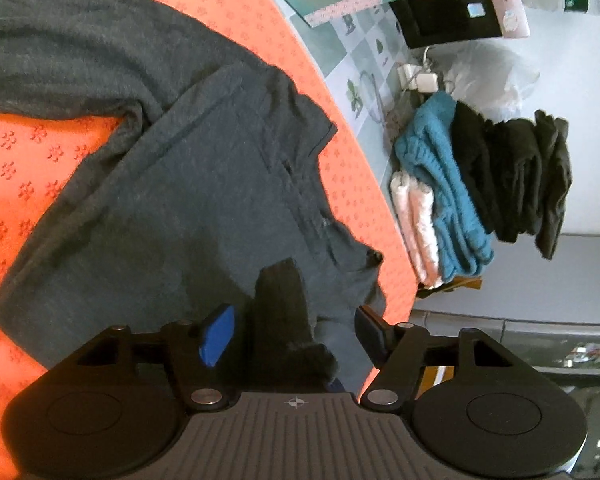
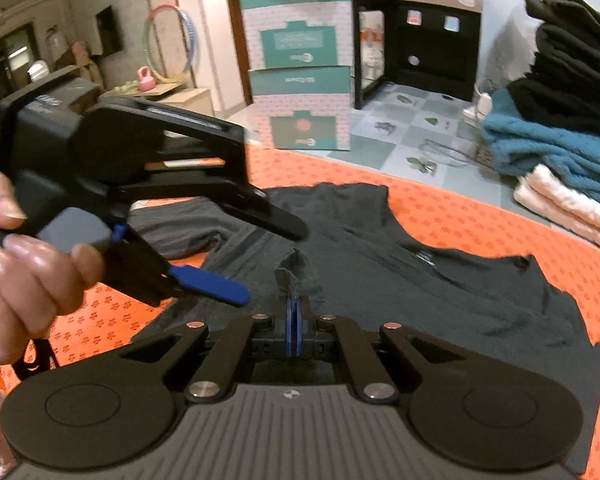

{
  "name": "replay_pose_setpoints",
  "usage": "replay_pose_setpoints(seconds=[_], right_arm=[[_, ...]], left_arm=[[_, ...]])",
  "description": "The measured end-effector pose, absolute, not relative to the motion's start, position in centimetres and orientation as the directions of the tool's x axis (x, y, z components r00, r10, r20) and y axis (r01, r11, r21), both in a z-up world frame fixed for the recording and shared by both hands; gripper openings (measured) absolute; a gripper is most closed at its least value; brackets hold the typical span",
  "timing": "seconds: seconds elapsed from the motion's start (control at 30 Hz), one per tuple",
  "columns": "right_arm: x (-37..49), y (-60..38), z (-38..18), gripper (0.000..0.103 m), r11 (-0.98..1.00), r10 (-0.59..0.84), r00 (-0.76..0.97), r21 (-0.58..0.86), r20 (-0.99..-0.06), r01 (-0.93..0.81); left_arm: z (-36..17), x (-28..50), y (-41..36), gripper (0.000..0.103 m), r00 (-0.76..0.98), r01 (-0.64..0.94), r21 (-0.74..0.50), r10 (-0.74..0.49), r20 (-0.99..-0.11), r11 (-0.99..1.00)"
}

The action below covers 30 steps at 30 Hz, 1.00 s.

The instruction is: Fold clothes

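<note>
left wrist view:
left gripper (image 1: 296,336): my jaws stand wide apart, blue pad one side, black finger the other; nothing clamped.
fabric peak (image 1: 280,312): a dark tuft of cloth rises between my open jaws, likely the bit my other hand has pinched up.
grey shirt (image 1: 172,184): spread flat on the orange mat (image 1: 24,184), sleeve out to the side, laid out so it can be folded.
stack (image 1: 480,184): black, teal and white folded clothes piled off the mat, looks like the done pile.

right wrist view:
right gripper (image 2: 294,320): blue pads pressed together on a pinch of the grey shirt (image 2: 420,280), lifting a fold point.
left gripper (image 2: 268,264): held in my left hand (image 2: 28,264), jaws spread, just beside that pinch, probably coming to take a second grip.
boxes (image 2: 300,68): stacked cartons behind the mat, contents not visible.
</note>
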State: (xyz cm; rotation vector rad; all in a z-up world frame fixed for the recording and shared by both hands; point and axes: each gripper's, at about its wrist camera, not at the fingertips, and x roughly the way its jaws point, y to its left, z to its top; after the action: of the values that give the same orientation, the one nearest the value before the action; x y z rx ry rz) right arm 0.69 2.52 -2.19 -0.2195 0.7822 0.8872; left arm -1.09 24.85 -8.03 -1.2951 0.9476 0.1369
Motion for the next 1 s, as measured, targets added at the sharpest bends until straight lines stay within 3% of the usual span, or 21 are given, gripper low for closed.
replay_pose_setpoints(seconds=[0.13, 0.27, 0.3, 0.43, 0.57, 0.77, 1.0], right_arm=[[0.2, 2.9, -2.1, 0.004, 0.574, 0.646, 0.332, 0.151, -0.687, -0.805], [0.1, 2.8, -2.0, 0.005, 0.511, 0.683, 0.254, 0.200, -0.685, -0.836], [0.3, 2.5, -1.9, 0.005, 0.506, 0.686, 0.239, 0.213, -0.687, -0.836], [2.2, -1.0, -2.3, 0.009, 0.551, 0.694, 0.223, 0.306, -0.684, -0.776], [5.3, -6.5, -3.7, 0.018, 0.741, 0.567, 0.368, 0.261, -0.737, -0.619], [8.6, -15.0, -5.6, 0.019, 0.923, 0.346, 0.500, 0.192, -0.794, -0.334], [7.8, -18.0, -7.4, 0.019, 0.948, 0.286, 0.500, 0.167, -0.818, -0.271]], left_arm=[[-8.8, -0.4, 24.3, 0.066, 0.598, -0.593, -0.728, -0.417, -0.685, 0.344], [-9.2, -0.3, 23.9, 0.014, 0.571, -0.603, -0.679, -0.368, -0.734, 0.420], [-9.2, -0.4, 24.0, 0.011, 0.567, -0.600, -0.668, -0.355, -0.744, 0.440], [-9.2, -1.0, 24.3, 0.007, 0.559, -0.590, -0.636, -0.316, -0.766, 0.497], [-9.0, -1.6, 24.3, 0.007, 0.547, -0.575, -0.604, -0.290, -0.785, 0.552], [-7.4, -2.8, 23.9, 0.006, 0.569, -0.505, -0.575, -0.253, -0.783, 0.644], [-8.8, -3.1, 24.3, 0.010, 0.526, -0.539, -0.461, -0.147, -0.838, 0.705]])
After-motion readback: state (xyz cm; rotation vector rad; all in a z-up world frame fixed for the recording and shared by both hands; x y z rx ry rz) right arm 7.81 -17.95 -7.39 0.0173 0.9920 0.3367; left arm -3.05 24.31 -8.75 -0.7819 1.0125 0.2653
